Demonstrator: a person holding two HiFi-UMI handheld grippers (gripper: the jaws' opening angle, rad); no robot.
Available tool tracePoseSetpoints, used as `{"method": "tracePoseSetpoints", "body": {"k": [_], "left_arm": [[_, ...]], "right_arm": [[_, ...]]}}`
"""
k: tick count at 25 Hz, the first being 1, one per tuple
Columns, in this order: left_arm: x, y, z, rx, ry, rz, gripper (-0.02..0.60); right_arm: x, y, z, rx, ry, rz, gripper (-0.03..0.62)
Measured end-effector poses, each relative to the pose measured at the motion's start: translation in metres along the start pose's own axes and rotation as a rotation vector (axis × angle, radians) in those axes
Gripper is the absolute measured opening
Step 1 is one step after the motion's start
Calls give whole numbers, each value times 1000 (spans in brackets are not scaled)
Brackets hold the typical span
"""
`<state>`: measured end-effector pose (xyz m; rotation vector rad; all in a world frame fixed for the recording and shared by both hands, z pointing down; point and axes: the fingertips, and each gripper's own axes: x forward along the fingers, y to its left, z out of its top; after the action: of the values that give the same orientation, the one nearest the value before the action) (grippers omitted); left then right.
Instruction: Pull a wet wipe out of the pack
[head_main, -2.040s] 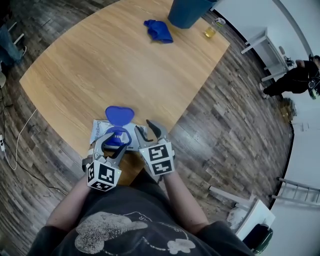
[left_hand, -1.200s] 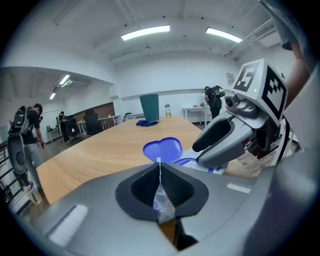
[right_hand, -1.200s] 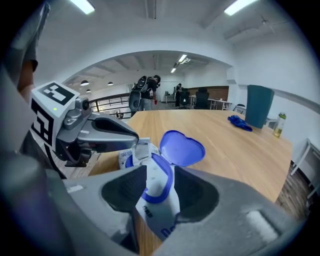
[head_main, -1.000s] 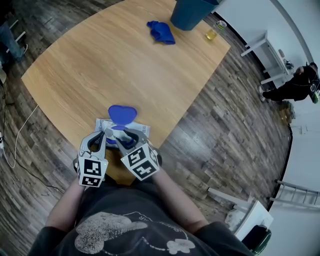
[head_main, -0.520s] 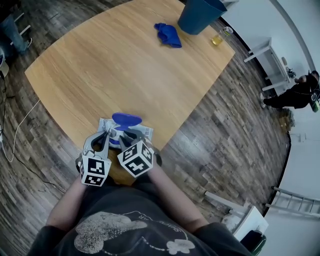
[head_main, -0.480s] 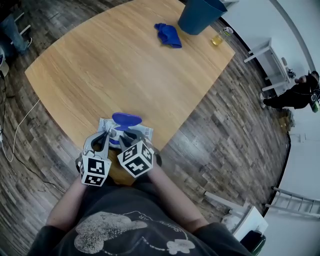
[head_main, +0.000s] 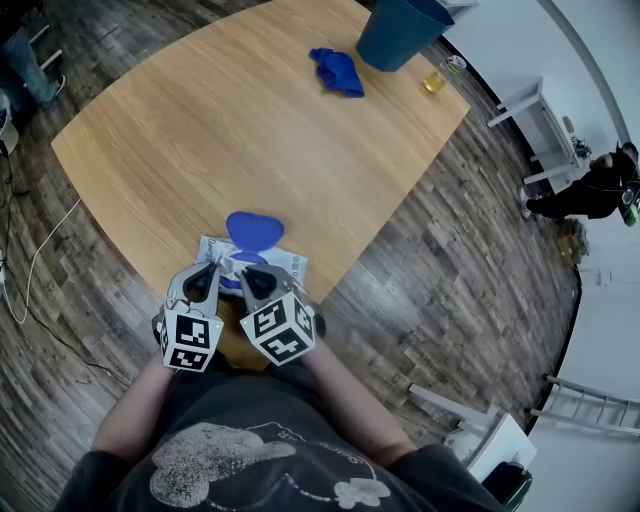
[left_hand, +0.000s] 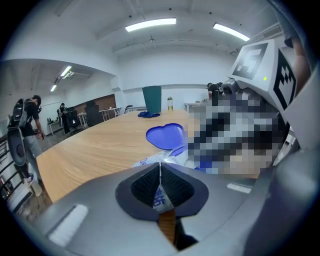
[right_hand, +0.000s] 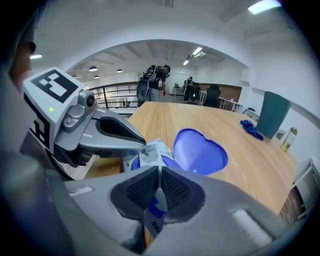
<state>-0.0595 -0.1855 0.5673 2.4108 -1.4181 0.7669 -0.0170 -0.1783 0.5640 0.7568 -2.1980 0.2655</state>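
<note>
Here, from the tongs outward:

- The left tongs (left_hand: 160, 169) are shut on a corner of the wipes pack (head_main: 291, 263); the printed film of the pack is pinched between the two dark pads.
- The right tongs (right_hand: 160, 174) have just been closing, and their pads now stand almost together. A thin white sheet is between them, and it seems to be the wet wipe (right_hand: 159, 176) from the opening of the pack. Only a narrow strip of it shows, so I cannot tell how far it has come out.
- The two tongs are just beside each other, and both point down and forward at the pack.
- The pack lies flat on the near edge of the table (head_main: 210, 120), directly in front of the person.
- Its blue lid (head_main: 253, 230) is flipped open and stands up on the far side of the opening, away from the person.
- Well apart from the pack, at the far end of the table, a crumpled blue cloth (head_main: 337, 70) lies near a dark blue bin (head_main: 400, 30).
- A small bottle (head_main: 434, 80) with yellowish liquid stands at the far corner of the table, just beside the bin.
</note>
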Motion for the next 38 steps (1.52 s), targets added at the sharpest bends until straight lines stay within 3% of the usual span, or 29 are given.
{"method": "tracePoseSetpoints", "body": {"k": [8, 16, 27, 32, 38], "left_arm": [[2, 0, -3, 2, 9, -12, 27], [2, 1, -4, -12, 8, -49, 32], [-17, -8, 17, 7, -98, -142, 79], [-19, -23, 15, 6, -85, -224, 156], [-26, -34, 22, 8, -88, -242, 160]], "right_arm": [[-39, -11, 21, 67, -133, -59, 6], [-86, -47, 31, 149, -233, -216, 6], [-119, -47, 10, 214, -239, -391, 6], [-134, -42, 4, 268, -252, -455, 6], [-155, -50, -5, 297, -262, -504, 6]]}}
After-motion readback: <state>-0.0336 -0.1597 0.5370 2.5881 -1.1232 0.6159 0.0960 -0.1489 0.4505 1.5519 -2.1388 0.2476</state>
